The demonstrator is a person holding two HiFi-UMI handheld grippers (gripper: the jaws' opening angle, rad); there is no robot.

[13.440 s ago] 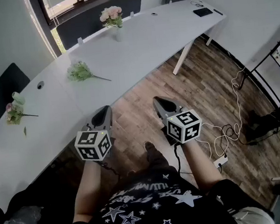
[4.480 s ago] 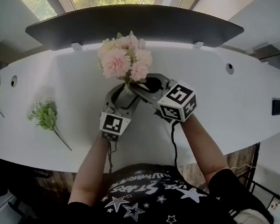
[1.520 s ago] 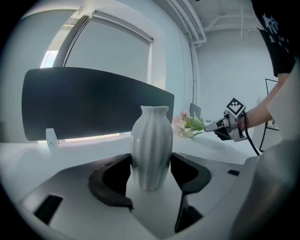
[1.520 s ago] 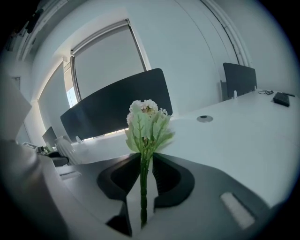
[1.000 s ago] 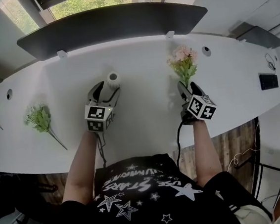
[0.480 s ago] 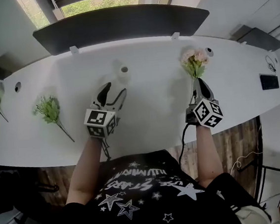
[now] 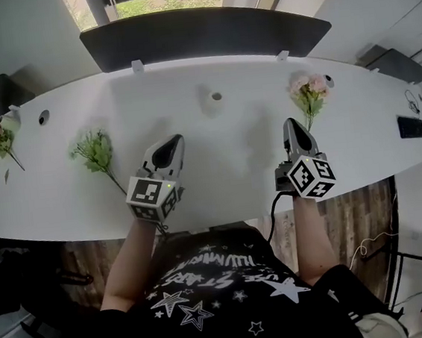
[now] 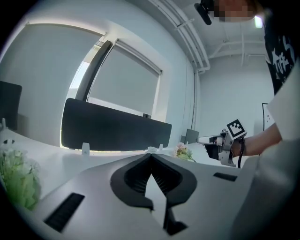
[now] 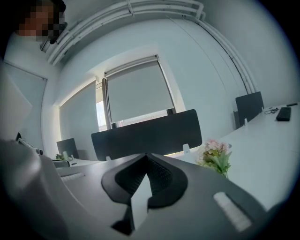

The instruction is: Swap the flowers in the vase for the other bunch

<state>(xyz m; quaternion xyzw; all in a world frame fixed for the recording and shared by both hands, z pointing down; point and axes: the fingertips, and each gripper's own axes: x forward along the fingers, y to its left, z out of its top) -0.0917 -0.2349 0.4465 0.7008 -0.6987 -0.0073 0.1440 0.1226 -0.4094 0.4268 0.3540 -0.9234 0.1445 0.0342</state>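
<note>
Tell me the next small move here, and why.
Probably swing the left claw, shut and empty, toward the green leafy bunch and open it there: the small white vase stands empty and the pink flower bunch already lies on the white table.

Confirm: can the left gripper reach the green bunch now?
Probably yes: the green bunch lies on bare table beside the left gripper, nothing between. Its shut jaws must open first.

Table [image 7: 261, 135] lies bare between vase [image 7: 212, 100] and pink bunch [image 7: 307, 95]
</note>
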